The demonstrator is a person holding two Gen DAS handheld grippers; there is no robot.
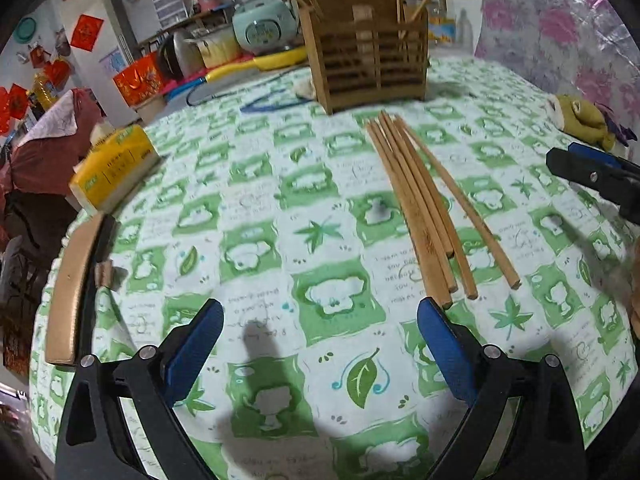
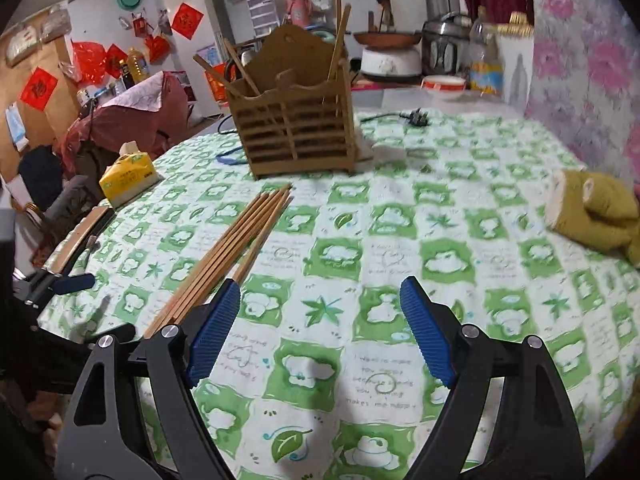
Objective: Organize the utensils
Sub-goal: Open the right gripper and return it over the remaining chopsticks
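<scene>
Several wooden chopsticks [image 1: 424, 208] lie side by side on the green-and-white tablecloth [image 1: 280, 216]; they also show in the right wrist view [image 2: 236, 256]. A slatted wooden utensil holder [image 1: 368, 60] stands behind them with a few chopsticks upright in it, and it shows in the right wrist view too [image 2: 296, 132]. My left gripper [image 1: 320, 344] is open and empty, its right finger beside the chopsticks' near ends. My right gripper [image 2: 320, 328] is open and empty, its left finger next to the chopsticks.
A yellow tissue pack [image 1: 116, 168] sits at the table's left edge. An olive glove [image 2: 596, 212] lies at the right. A plug and cable [image 2: 412, 117] lie behind the holder. Rice cookers and pots stand beyond the table.
</scene>
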